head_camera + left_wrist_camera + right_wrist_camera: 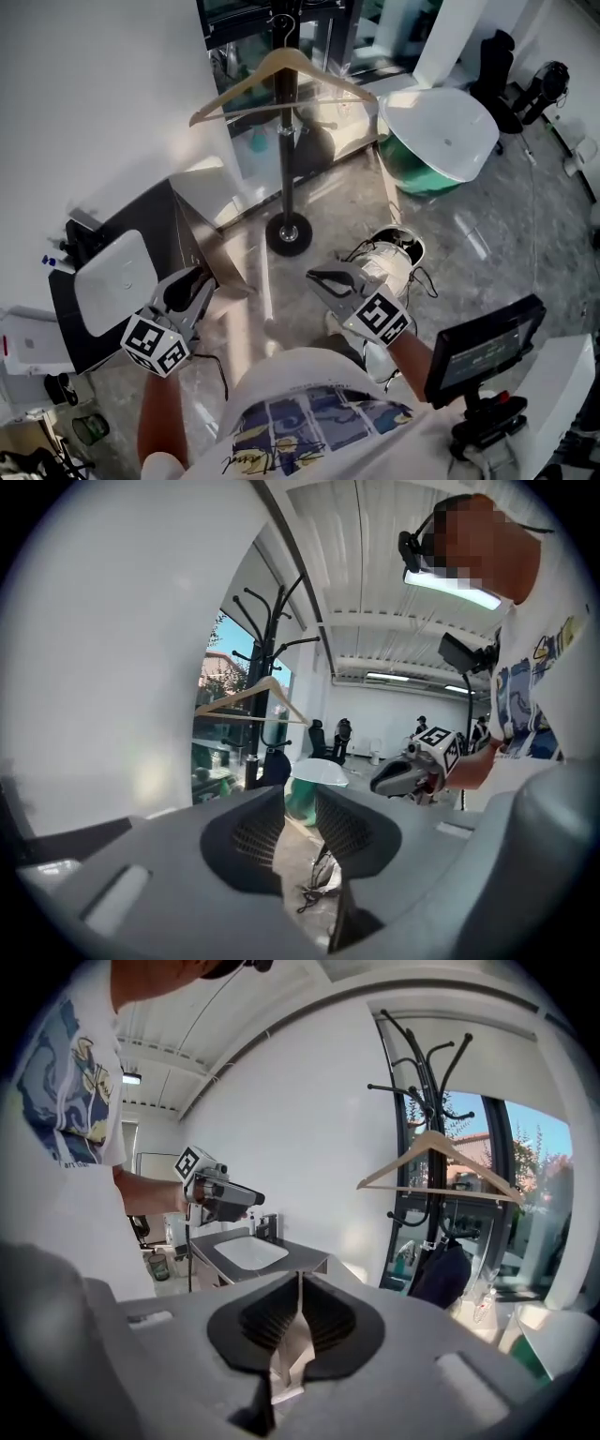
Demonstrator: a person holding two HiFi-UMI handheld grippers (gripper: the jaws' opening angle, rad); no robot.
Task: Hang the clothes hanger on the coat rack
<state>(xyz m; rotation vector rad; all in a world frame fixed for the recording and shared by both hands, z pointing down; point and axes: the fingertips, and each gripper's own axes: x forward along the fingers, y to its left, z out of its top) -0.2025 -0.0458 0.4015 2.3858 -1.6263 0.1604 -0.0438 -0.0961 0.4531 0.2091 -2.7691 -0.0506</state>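
Grey glossy floor spreads below me, with a white wall at upper left. At top centre the hanger hangs on the coat rack, so I judge the job done. Both tools sit low, well clear: left gripper spread and empty, right gripper pressed together on nothing.

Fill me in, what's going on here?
A person stands facing the coat rack with a gripper in each hand. The wooden clothes hanger already hangs on the rack, so the hanging looks done. Neither gripper holds anything. The left gripper has its jaws apart with nothing between them, and the right gripper has its jaws together and empty. Both are held low near the person's waist, well clear of the rack.
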